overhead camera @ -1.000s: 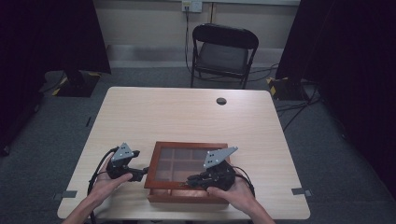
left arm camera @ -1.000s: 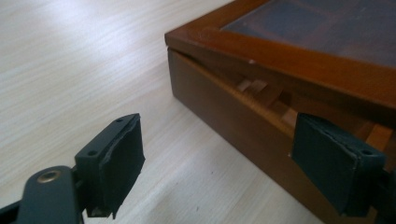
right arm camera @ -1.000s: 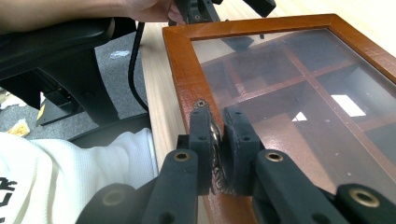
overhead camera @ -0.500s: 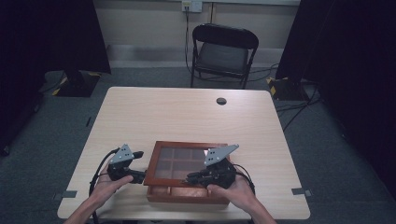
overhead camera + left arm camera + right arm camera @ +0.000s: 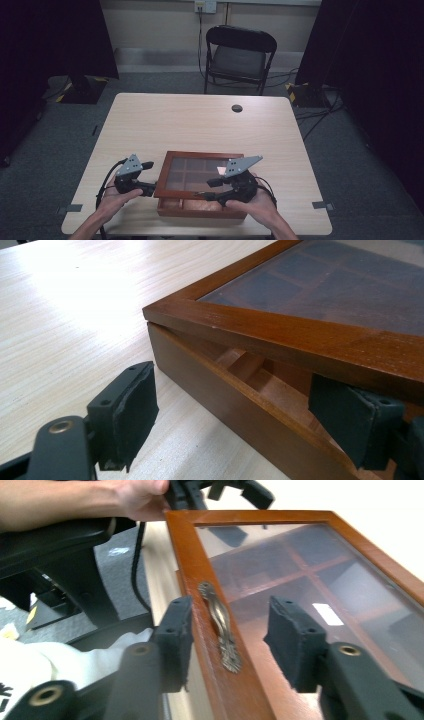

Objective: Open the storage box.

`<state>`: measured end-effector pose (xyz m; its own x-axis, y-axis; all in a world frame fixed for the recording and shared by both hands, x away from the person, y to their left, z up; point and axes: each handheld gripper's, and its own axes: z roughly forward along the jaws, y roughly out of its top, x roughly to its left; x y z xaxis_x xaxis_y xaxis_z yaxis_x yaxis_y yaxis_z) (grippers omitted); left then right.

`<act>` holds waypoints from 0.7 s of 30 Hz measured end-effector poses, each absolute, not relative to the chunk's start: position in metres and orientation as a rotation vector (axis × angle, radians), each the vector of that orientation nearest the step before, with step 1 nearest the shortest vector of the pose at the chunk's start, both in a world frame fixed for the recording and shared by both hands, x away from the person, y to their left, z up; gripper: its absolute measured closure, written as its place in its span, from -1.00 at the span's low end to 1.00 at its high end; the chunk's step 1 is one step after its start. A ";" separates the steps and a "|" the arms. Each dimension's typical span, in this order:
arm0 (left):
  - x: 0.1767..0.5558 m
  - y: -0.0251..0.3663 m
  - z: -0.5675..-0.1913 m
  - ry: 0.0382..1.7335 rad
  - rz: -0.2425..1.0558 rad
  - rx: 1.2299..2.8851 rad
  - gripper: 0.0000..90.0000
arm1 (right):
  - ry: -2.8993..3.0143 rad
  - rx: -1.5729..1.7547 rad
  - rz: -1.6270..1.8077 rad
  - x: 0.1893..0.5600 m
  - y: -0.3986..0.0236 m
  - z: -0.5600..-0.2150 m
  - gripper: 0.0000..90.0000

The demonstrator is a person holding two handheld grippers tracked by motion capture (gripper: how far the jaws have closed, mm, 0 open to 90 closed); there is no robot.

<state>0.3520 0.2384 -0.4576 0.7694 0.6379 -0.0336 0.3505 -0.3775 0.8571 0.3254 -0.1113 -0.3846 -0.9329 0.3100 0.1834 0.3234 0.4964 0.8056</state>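
Observation:
A brown wooden box (image 5: pixel 197 156) with a glass lid lies near the table's front edge. Its lid (image 5: pixel 300 340) is lifted a little off the base wall (image 5: pixel 215 385). At the box's left side, my left gripper (image 5: pixel 150 189) is open (image 5: pixel 237 425). One of its pads hangs outside over the table and the other sits in the gap under the lid. My right gripper (image 5: pixel 207 190) is at the lid's front rail. Its jaws have just been opening and now stand open (image 5: pixel 232 632), with the rail and its brass handle (image 5: pixel 220 625) between them.
The light wooden table (image 5: pixel 200 125) stretches away behind the box, with a small dark round thing (image 5: pixel 237 108) near its far edge. A black folding chair (image 5: pixel 240 55) stands beyond the table. Dark curtains hang at both sides.
Both hands keep their places at the box. The right gripper's jaws look a little wider apart than before. The lid stays slightly raised.

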 end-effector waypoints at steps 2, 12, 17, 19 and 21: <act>0.352 0.239 -0.457 0.748 0.376 1.990 -0.58 | -2.710 -0.608 -1.474 0.326 -0.116 -0.384 0.01; 0.351 0.239 -0.451 0.755 0.376 1.952 -0.56 | -2.706 -0.705 -1.502 0.328 -0.131 -0.381 -0.31; 0.349 0.237 -0.445 0.741 0.363 1.927 -0.54 | -2.692 -0.725 -1.516 0.330 -0.137 -0.379 -0.35; 0.349 0.236 -0.442 0.737 0.368 1.922 -0.53 | -2.691 -0.742 -1.524 0.331 -0.140 -0.378 -0.39; 0.350 0.234 -0.441 0.736 0.358 1.903 -0.52 | -2.686 -0.754 -1.538 0.331 -0.143 -0.377 -0.44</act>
<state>0.3502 0.2342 -0.4408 0.7689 0.6347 -0.0771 0.3320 -0.2933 0.8965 0.3313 -0.1429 -0.3770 -0.8869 0.4206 0.1910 0.3775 0.4219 0.8243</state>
